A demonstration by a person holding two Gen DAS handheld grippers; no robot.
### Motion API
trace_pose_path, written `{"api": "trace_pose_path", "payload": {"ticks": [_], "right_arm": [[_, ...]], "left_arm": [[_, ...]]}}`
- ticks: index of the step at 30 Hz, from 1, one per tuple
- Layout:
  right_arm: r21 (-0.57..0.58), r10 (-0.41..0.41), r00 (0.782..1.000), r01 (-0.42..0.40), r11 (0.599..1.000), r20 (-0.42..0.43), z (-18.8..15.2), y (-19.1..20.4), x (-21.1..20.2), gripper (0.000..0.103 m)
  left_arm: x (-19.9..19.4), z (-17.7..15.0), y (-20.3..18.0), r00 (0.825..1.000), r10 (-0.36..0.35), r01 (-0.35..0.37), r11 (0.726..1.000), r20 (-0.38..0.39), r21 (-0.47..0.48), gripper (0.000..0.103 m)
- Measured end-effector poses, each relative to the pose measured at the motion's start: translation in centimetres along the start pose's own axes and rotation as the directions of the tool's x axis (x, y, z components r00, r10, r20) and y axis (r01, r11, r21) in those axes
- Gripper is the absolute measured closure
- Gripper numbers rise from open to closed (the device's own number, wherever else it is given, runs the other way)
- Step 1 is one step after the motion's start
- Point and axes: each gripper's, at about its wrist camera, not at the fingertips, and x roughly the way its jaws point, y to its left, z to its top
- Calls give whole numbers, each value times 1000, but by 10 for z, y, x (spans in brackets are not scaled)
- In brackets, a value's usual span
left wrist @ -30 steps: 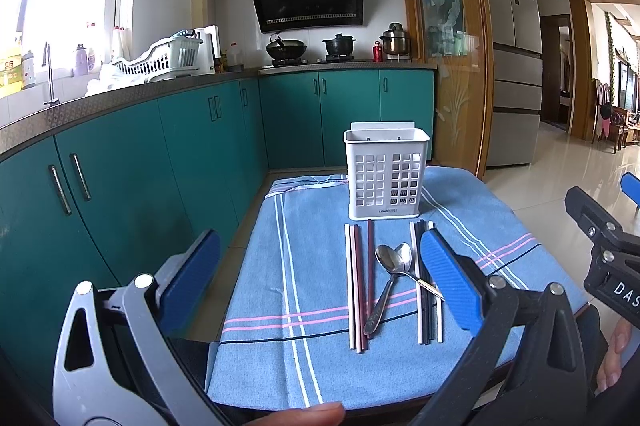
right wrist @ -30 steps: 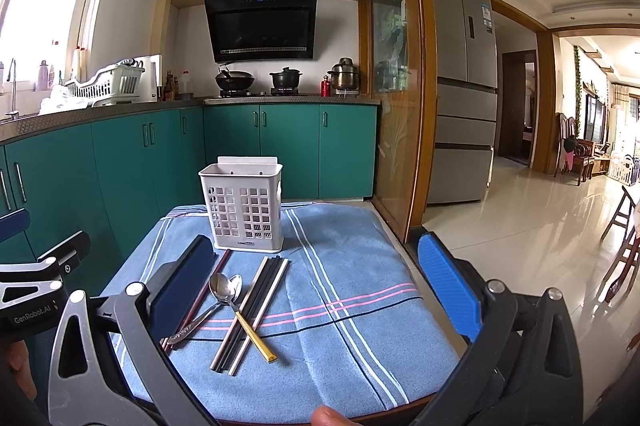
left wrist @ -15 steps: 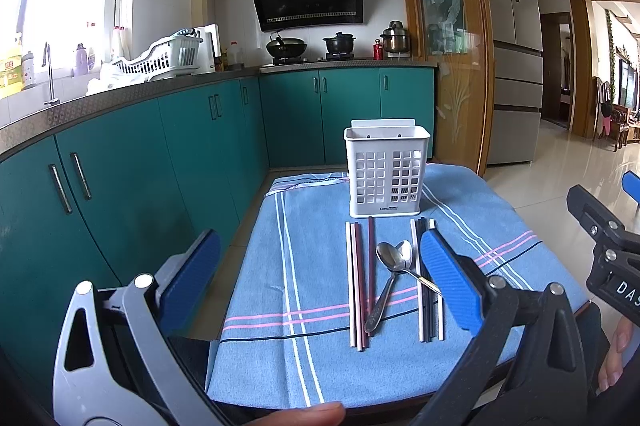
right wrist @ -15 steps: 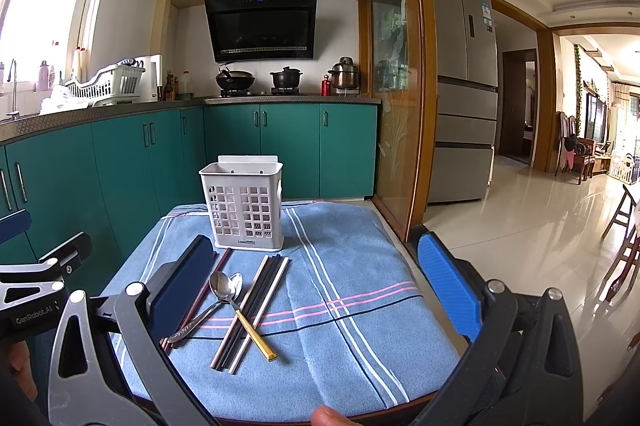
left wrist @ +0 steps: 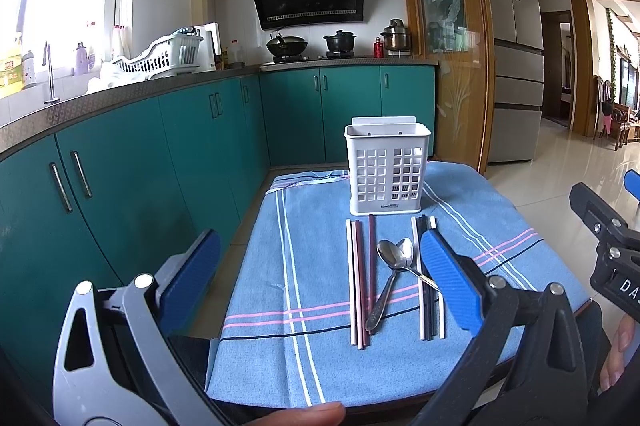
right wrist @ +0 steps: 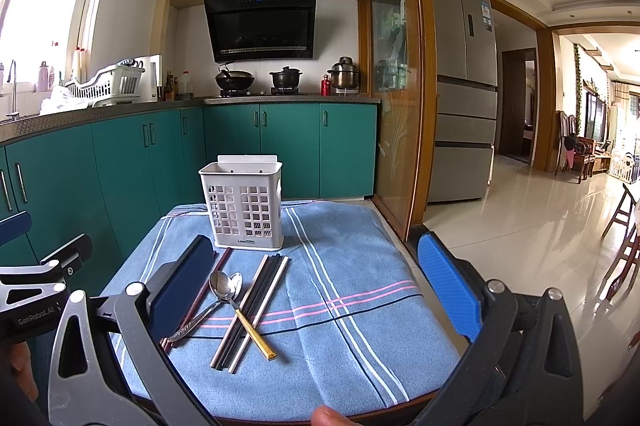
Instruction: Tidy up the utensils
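Observation:
A white slotted utensil holder (left wrist: 387, 171) (right wrist: 244, 202) stands upright at the far end of a blue striped cloth (left wrist: 312, 266) (right wrist: 340, 290). In front of it lie reddish and white chopsticks (left wrist: 358, 282), two spoons (left wrist: 394, 258) (right wrist: 226, 286), one with a gold handle (right wrist: 256, 336), and dark and white chopsticks (left wrist: 428, 302) (right wrist: 252, 310). My left gripper (left wrist: 316, 274) is open above the near left of the cloth, holding nothing. Over the near right, my right gripper (right wrist: 316, 278) is open and holds nothing too.
Teal cabinets (left wrist: 120, 186) run along the left, with a sink and a dish rack (left wrist: 164, 56) on the counter. A stove with pots (right wrist: 256, 80) is at the back. A wooden door frame (right wrist: 416, 106), a fridge (right wrist: 464, 86) and tiled floor lie to the right.
Both views have shifted only very slightly. The utensils and holder have not moved, and both grippers stay open.

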Motion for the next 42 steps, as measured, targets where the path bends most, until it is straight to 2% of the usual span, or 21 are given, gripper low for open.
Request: {"api": "trace_pose_path", "payload": {"ticks": [13, 16, 19, 21, 23, 24, 25, 28, 30, 33, 35, 38, 40, 42], "right_arm": [[-7, -3, 1000, 3, 1000, -8, -6, 0, 3, 3], [-27, -16, 999, 14, 1000, -44, -9, -2, 13, 3], [-56, -23, 991, 15, 998, -134, -17, -6, 36, 3], [-61, -42, 973, 29, 998, -228, -28, -8, 60, 3], [-49, -20, 941, 4, 999, -338, -44, -10, 86, 5], [-42, -8, 929, -8, 999, -370, -50, -10, 94, 12], [-28, 19, 906, -34, 999, -422, -60, -9, 107, 16], [8, 108, 859, -120, 993, -500, -73, 3, 128, 39], [9, 152, 836, -174, 985, -528, -78, 14, 140, 41], [-17, 147, 831, -184, 983, -536, -76, 24, 159, 41], [-6, 161, 823, -196, 981, -544, -71, 23, 172, 41], [39, 210, 800, -228, 973, -562, -65, 25, 195, 41], [37, 203, 794, -222, 974, -573, -64, 28, 210, 42], [51, 209, 789, -220, 974, -578, -64, 27, 221, 49]], "left_arm": [[7, -3, 0, 1000, 2, -2, 1000, -23, 0, 4], [21, -4, 4, 997, 9, -10, 1000, -76, -11, 4], [46, -12, 12, 987, 39, -43, 999, -155, -23, 4], [62, -18, 15, 977, 61, -65, 998, -206, -16, 4], [82, -27, 18, 963, 76, -79, 997, -259, -4, 4], [88, -31, 19, 958, 73, -76, 997, -276, -1, 4], [94, -34, 20, 953, 68, -71, 997, -294, 1, 6], [111, -42, 22, 943, 46, -50, 999, -330, -5, 15], [124, -46, 22, 933, 26, -32, 999, -358, -10, 22], [141, -47, 19, 927, 25, -25, 1000, -375, 4, 30], [152, -47, 17, 924, 22, -20, 1000, -381, 9, 31], [166, -45, 12, 918, -21, 19, 1000, -395, -8, 31], [175, -43, 8, 917, -42, 42, 999, -398, -8, 31], [186, -40, 5, 913, -63, 65, 998, -402, -10, 31]]}}
